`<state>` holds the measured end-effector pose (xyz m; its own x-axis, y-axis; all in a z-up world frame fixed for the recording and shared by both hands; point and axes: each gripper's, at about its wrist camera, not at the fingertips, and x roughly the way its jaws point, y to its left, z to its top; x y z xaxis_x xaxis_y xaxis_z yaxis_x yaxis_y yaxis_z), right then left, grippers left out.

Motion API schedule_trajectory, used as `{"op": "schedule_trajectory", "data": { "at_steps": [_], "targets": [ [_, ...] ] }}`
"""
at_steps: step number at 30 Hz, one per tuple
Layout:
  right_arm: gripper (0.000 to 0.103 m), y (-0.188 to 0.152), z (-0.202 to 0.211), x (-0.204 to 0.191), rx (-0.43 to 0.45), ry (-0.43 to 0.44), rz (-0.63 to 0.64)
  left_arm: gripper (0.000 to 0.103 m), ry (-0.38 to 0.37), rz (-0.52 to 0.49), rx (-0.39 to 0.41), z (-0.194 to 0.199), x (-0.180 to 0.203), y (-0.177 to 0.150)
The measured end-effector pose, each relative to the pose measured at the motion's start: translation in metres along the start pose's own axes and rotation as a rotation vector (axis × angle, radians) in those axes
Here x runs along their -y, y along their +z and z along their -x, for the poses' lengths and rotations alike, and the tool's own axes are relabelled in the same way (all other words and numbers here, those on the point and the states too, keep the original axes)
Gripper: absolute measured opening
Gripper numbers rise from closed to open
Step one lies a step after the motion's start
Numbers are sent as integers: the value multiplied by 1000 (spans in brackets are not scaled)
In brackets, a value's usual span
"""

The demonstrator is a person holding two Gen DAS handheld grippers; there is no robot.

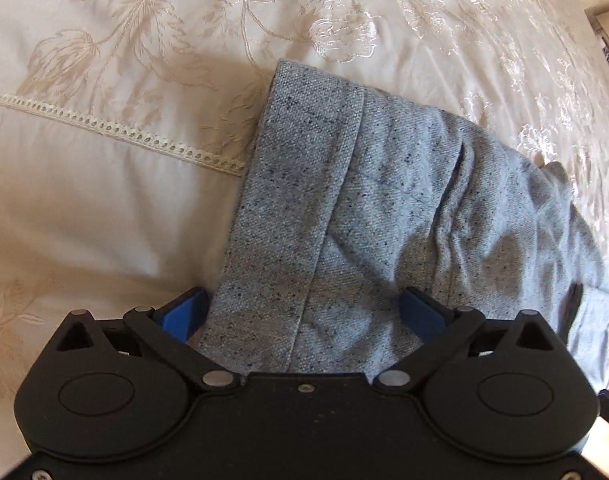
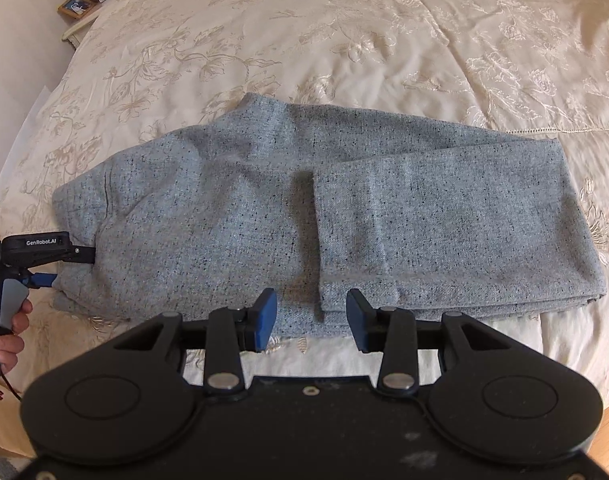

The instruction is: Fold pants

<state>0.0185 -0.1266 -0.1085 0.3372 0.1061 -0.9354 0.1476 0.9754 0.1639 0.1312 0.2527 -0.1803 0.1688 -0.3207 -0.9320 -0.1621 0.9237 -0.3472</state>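
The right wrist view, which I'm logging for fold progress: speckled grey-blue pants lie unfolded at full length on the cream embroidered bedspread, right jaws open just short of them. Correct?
Not quite. The right wrist view shows the speckled grey-blue pants already folded, legs doubled back. They do lie on the cream embroidered bedspread, with the right gripper open.

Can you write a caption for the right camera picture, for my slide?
Half-folded grey pants on a cream bedspread, open right gripper near their edge, left gripper at the far end.
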Motion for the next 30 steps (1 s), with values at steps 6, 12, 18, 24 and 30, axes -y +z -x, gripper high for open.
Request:
{"op": "schedule_trajectory", "data": {
  "at_steps": [6,12,18,24,30],
  "targets": [
    [41,3,0,-9,0,6,15,42,-147,0,2,13,3,2],
    [41,4,-1,-10,-8,15,1,39,-127,-63,78,44,25,-6],
    [41,4,-1,-3,-2,2,-11,38,-161,-89,147,76,50,-10],
    [41,28,-17,11,56,-6,-39,38,-148,-140,188,87,78,-12],
    [41,83,-71,12,87,-41,-12,38,-95,-181,198,91,94,-13]
  ]
}}
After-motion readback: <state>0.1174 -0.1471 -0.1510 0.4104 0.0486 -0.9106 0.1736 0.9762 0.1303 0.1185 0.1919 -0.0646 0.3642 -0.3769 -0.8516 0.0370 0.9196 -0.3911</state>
